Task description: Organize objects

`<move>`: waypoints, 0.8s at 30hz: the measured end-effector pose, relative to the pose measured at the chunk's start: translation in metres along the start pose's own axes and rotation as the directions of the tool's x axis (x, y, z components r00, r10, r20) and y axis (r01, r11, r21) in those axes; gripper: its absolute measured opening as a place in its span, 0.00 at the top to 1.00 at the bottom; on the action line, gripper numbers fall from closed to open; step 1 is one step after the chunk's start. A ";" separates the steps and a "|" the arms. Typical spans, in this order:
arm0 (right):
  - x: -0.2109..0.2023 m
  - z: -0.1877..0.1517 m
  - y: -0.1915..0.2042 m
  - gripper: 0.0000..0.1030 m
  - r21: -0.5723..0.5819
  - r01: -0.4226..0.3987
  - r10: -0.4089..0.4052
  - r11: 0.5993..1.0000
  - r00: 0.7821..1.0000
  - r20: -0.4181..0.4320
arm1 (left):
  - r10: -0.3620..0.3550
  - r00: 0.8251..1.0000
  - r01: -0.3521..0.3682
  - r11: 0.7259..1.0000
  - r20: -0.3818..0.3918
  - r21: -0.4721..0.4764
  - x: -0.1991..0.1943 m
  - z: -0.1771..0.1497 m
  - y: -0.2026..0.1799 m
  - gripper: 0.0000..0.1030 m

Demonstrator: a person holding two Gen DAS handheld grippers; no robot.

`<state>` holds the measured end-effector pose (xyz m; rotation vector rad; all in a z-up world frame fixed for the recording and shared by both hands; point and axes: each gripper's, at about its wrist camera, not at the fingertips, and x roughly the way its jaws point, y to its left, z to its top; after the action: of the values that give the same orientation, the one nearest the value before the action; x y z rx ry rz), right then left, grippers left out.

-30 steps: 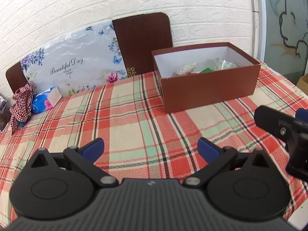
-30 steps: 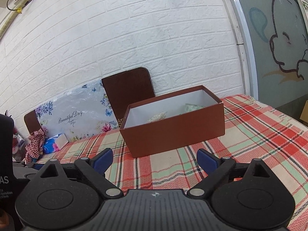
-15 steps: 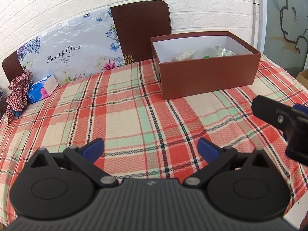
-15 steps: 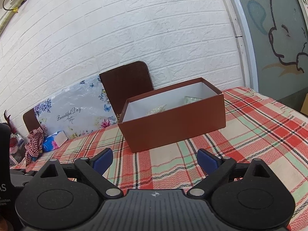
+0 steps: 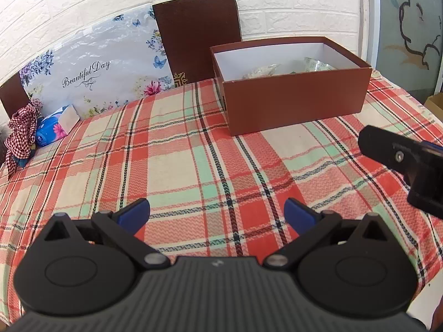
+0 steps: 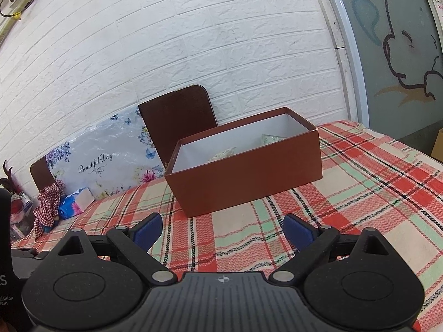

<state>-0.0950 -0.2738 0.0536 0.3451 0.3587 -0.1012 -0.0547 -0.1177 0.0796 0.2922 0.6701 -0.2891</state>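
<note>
- Far left, well beyond the jaws: red-checked cloth (image 5: pixel 20 135) bunched at the table edge, touching a blue tissue pack (image 5: pixel 56 126).
- Behind these: floral panel (image 5: pixel 94 74) lettered "Beautiful Day", leaning on the white brick wall (image 6: pixel 193 41), beside a dark brown board (image 5: pixel 198 37).
- Centre foreground: left gripper (image 5: pixel 216 214), blue-padded jaws spread wide, nothing between them, above the plaid tablecloth (image 5: pixel 177 166).
- Ahead and right of the left jaws: brown box (image 5: pixel 295 102), lidless, rectangular, white inside, resting flat on the cloth; pale crinkled wrappers (image 5: pixel 263 70) inside, details unclear.
- Right: right gripper (image 6: pixel 222 229), jaws likewise wide apart and empty, box straight ahead, not touched.
</note>
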 end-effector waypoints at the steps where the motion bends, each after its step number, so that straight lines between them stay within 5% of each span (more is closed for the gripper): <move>1: 0.000 0.000 0.000 0.08 0.000 0.000 0.000 1.000 1.000 -0.001 | 0.000 1.000 0.000 1.000 -0.002 0.002 0.000 0.000 0.000 0.00; 24: 0.004 -0.004 -0.004 0.08 0.015 0.008 -0.008 1.000 1.000 -0.013 | 0.005 0.999 -0.004 0.999 -0.037 0.036 0.006 -0.006 -0.008 0.00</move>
<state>-0.0933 -0.2762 0.0479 0.3596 0.3727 -0.1096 -0.0562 -0.1237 0.0695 0.3341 0.7011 -0.2922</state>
